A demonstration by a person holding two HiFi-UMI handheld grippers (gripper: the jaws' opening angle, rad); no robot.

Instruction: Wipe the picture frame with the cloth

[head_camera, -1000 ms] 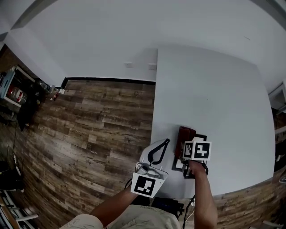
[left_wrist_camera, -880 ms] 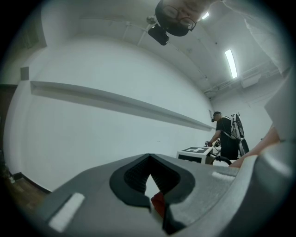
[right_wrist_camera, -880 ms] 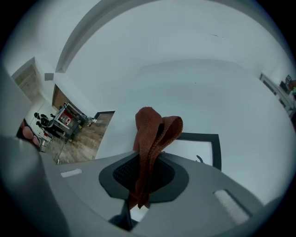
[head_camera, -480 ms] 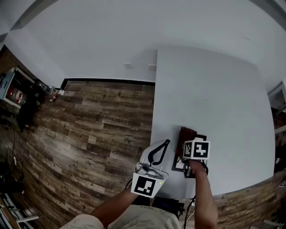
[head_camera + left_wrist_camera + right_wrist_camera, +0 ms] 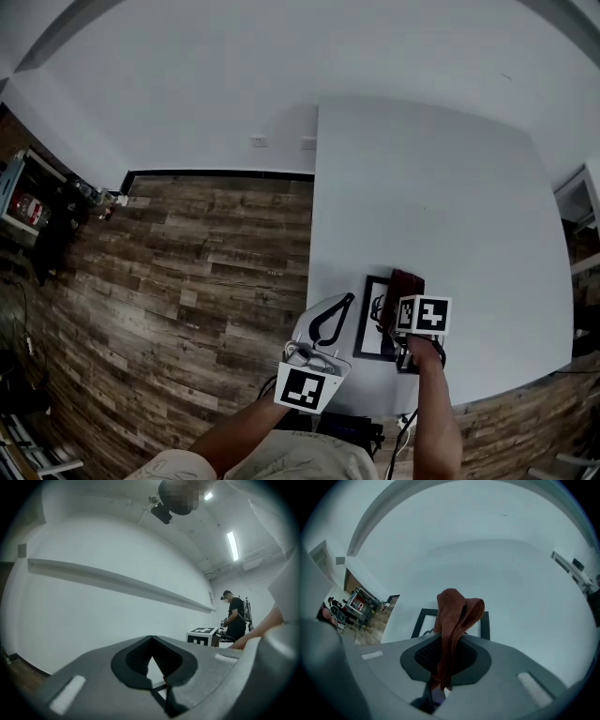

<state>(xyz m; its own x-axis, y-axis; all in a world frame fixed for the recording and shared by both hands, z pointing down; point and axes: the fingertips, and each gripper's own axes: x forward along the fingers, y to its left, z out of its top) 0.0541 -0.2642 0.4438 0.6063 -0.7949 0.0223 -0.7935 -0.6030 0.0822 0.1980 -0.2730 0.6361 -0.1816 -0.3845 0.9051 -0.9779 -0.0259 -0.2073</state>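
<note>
The right gripper [image 5: 446, 660], clamped on the cloth [image 5: 452, 613], has shifted rightward across the picture frame [image 5: 374, 319] (flat on the table [image 5: 450, 206]). The left gripper [image 5: 345, 302], closed and empty, steadies nothing, so the frame may slide.

Head looks down; right gripper view, seemingly closer, shares the frame [image 5: 375, 323].

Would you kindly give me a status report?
Right gripper shut on cloth, at the frame. Left gripper shut, empty. Nothing in the way.

The cloth [image 5: 451, 613] hides part of the picture frame [image 5: 418, 623].
</note>
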